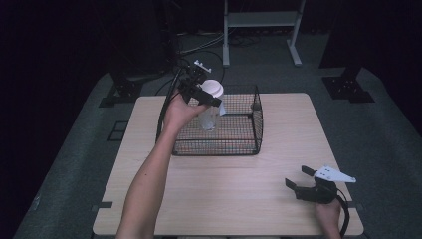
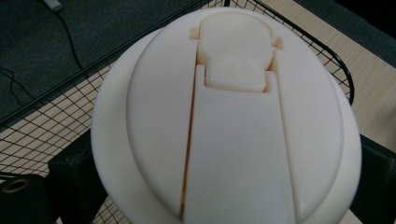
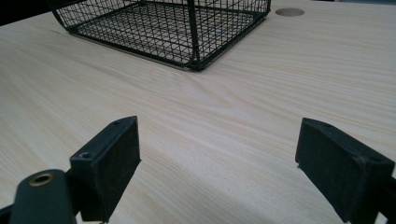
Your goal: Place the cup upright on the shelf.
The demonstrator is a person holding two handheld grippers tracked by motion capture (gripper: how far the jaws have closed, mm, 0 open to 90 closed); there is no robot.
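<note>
Your left gripper is raised over the wire basket, its 2 jaws clamped on a clear bottle just under the white lid. From the high view the bottle hangs upright inside the basket's left half, toward 11 o'clock on the table; whether its base touches the mesh floor you cannot tell from there. The left gripper view adds what the high one lacks – the lid up close, with a flip tab and a hinged cap at its 12 o'clock edge, a black jaw pressed in at each side, and the basket rim behind it.

Your right gripper rests low at about 5 o'clock on the table, well apart from the basket. The right gripper view shows its 2 jaws spread wide with nothing but bare wood between them – and a corner of the basket ahead, plus a round hole in the tabletop beyond it
</note>
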